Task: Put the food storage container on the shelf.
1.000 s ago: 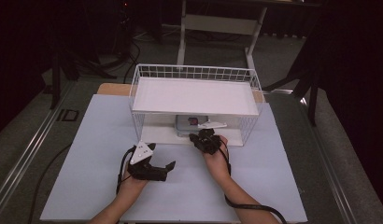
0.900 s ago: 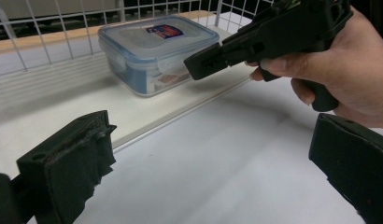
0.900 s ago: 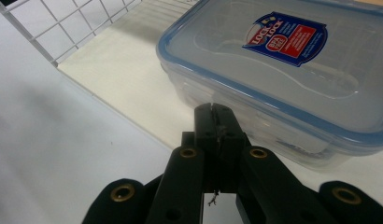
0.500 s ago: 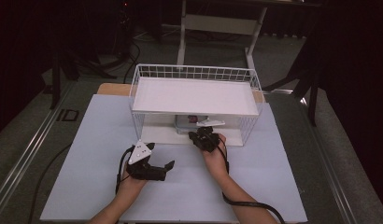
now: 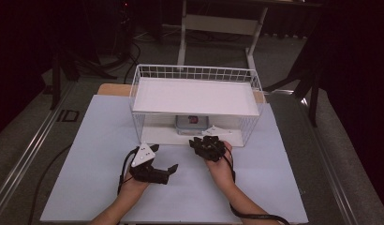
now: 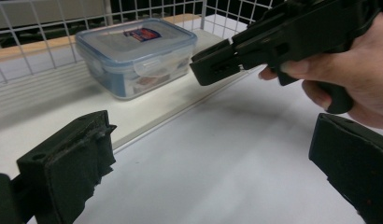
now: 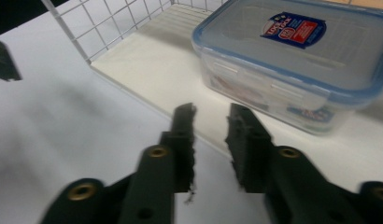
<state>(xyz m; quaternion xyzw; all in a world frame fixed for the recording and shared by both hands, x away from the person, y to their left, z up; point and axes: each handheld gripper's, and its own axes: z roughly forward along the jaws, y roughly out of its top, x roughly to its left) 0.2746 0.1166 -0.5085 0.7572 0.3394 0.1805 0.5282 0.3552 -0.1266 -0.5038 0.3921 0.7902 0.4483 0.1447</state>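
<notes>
Clip-lock food container on the lower shelf of the wire rack, not yet gripped.

The clear plastic container (image 7: 292, 60), blue-sealed lid with a red label, sits under the white wire rack (image 5: 195, 75); it looks rigid, light and smooth-walled, so probably slippery. The front latch tab or a lid edge seems the surest hold. The right gripper (image 7: 212, 122) points at it, jaws narrowly parted and empty; the left gripper (image 5: 169, 169) rests on the white table (image 5: 87, 154), jaws wide.

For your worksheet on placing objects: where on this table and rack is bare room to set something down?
Free: the rack's top shelf, and the white mat left of the rack. Crowded: the lower shelf around the plastic container, where the right tool points.
</notes>
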